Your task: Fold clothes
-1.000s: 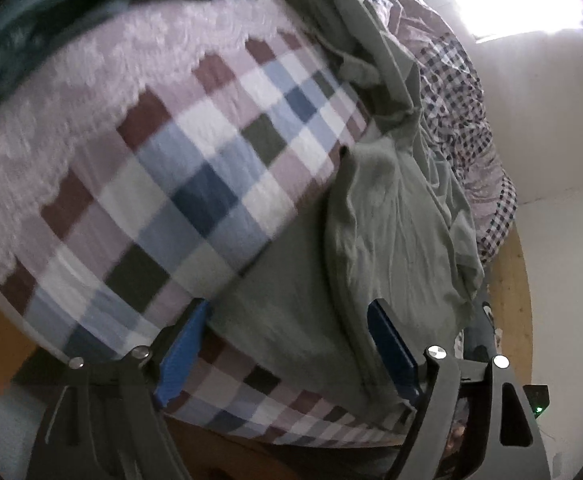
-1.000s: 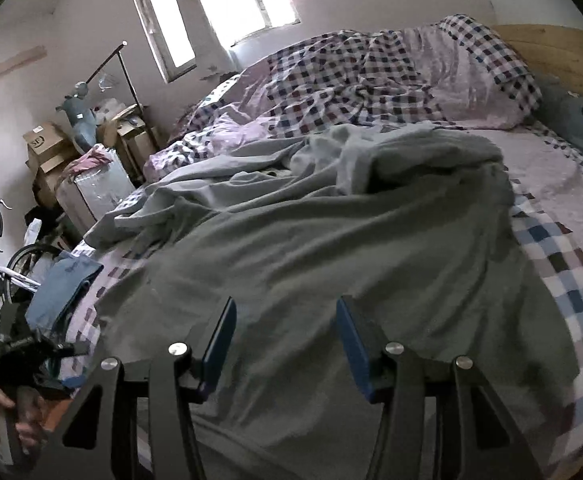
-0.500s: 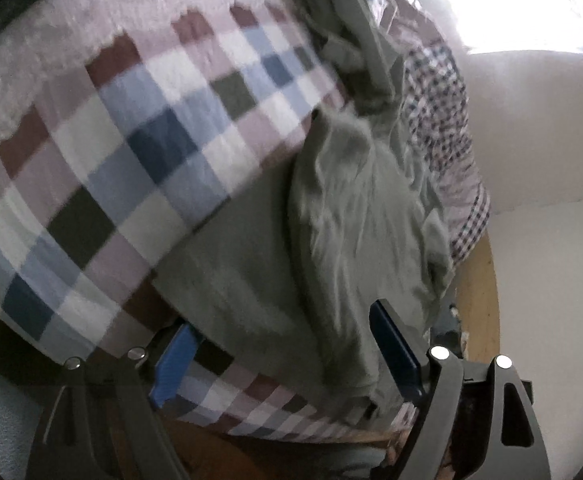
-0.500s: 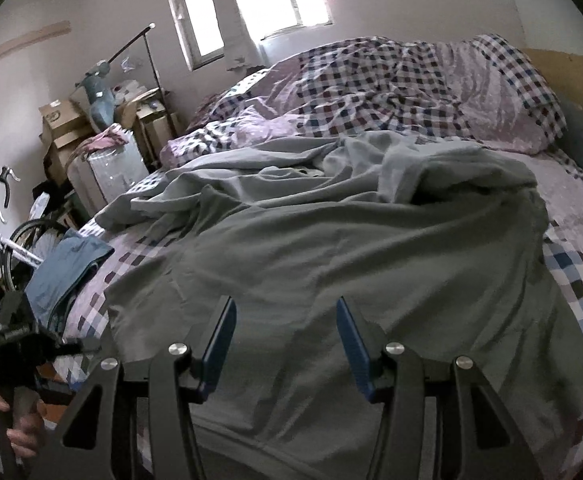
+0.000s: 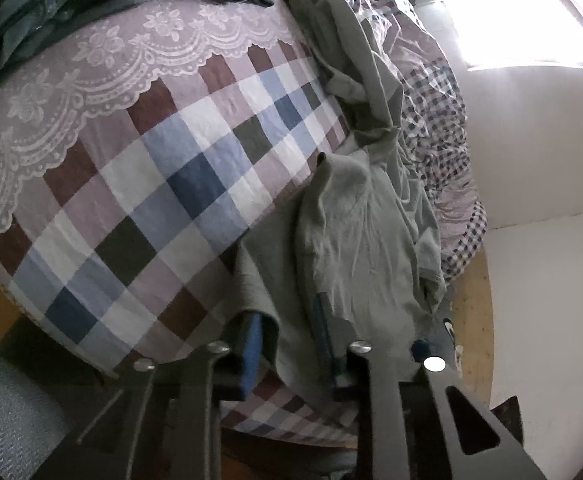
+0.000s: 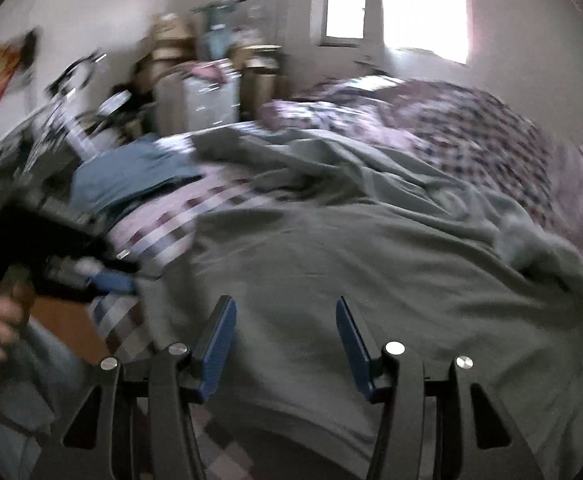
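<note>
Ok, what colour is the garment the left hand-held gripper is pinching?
Plain grey-green garment, no pattern. It shows best in the left wrist view.

The bed (image 5: 195, 184) wears a checked sheet (image 5: 163, 216) of blue, white, mauve and brown squares, with a lace-patterned mauve panel (image 5: 71, 76) on its left part. A grey-green garment (image 6: 351, 264) lies spread over the near middle of the bed, creased and bunched toward its far and right edges. Beyond it, a rumpled small-check duvet (image 6: 471, 128) is heaped at the far right. A folded blue cloth (image 6: 131, 176) rests on the left edge of the bed.
</note>
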### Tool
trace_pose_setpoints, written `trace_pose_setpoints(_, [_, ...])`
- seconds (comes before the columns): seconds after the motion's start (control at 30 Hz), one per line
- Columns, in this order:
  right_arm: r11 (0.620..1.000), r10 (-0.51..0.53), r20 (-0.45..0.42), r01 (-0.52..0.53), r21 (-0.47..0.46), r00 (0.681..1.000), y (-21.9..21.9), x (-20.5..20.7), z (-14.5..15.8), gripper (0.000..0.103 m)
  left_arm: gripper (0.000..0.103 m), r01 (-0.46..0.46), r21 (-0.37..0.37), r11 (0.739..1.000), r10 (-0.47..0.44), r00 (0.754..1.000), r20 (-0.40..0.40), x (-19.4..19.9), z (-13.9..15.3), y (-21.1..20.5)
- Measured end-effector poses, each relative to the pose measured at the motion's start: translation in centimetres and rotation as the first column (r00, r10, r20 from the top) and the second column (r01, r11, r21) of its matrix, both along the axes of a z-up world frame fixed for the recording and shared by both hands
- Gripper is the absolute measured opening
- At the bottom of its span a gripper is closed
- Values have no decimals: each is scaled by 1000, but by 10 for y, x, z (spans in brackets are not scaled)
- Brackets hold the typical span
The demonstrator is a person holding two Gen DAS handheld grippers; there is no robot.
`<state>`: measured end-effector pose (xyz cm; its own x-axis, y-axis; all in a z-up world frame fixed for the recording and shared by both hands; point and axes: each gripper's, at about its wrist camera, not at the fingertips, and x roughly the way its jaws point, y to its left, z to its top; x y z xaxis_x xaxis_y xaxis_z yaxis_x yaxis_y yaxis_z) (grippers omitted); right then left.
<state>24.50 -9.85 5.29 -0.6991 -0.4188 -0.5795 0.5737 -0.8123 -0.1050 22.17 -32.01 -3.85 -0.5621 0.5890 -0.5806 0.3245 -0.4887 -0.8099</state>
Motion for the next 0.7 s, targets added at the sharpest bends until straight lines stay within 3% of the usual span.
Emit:
trace_pose_setpoints(0.07, [996, 64, -18, -63, 58, 998, -20, 9, -10, 55, 5, 17, 5, 1000, -17, 1000, -3, 0, 1, 0])
trace_pose_setpoints(0.23, [965, 185, -53, -171, 199, 981, -66, 23, -38, 55, 3, 51, 17, 999, -51, 999, -16, 1, 5, 0])
trace_pose_setpoints(0.47, [947, 207, -147, -160, 277, 967, -99, 29, -61, 55, 3, 70, 73, 995, -68, 997, -34, 4, 8, -7])
trace_pose_setpoints(0.7, [915, 223, -301, -93, 392, 927, -123, 35, -85, 55, 2, 151, 150, 977, -141, 987, -77, 1, 13, -6])
